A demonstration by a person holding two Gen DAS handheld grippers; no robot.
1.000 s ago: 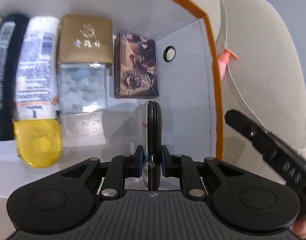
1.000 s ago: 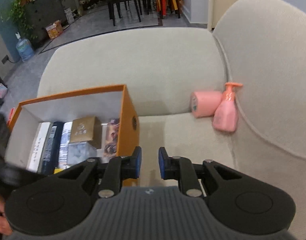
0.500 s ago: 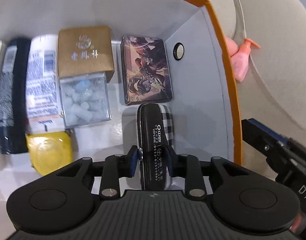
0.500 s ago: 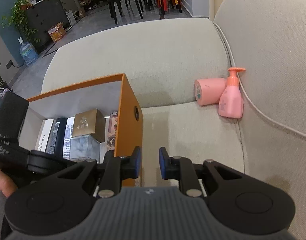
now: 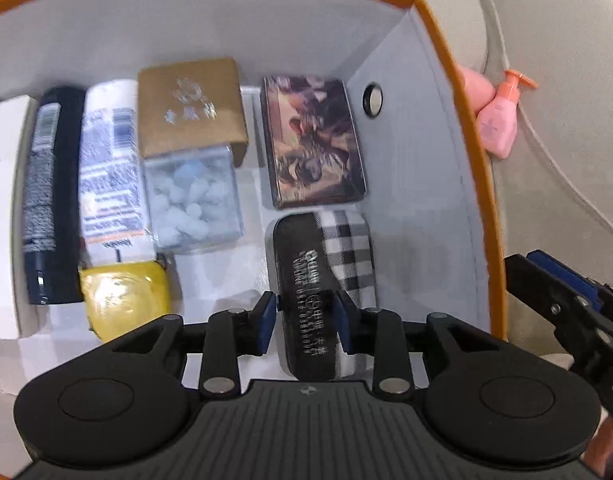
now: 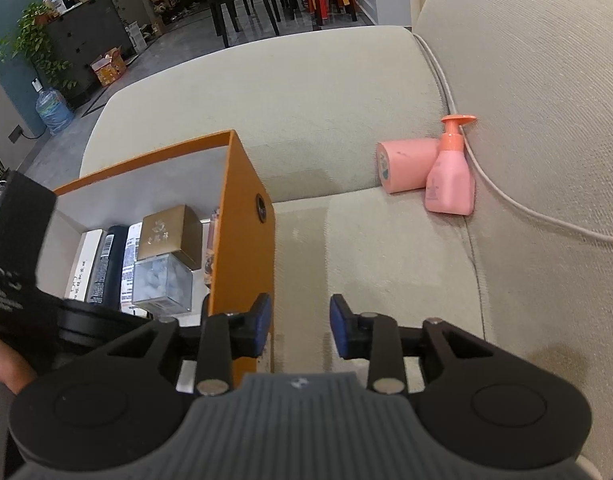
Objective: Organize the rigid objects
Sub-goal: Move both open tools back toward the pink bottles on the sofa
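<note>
Releasing the plaid case (image 5: 326, 280) into the orange box (image 5: 458, 92)
Left claw (image 5: 304, 322) is opening around it; right claw (image 6: 296, 326), empty, is opening; next, fetch the pink bottle (image 6: 450, 176).

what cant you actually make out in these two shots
- Left wrist view: the near end of the plaid case is hidden under the left gripper, whose jaws are opening around it.
- Left wrist view: print on the white tube is blurred.
- Left wrist view: the pink roll is mostly hidden behind the orange box wall.
- Right wrist view: the pink pump bottle label is too small to read.
</note>
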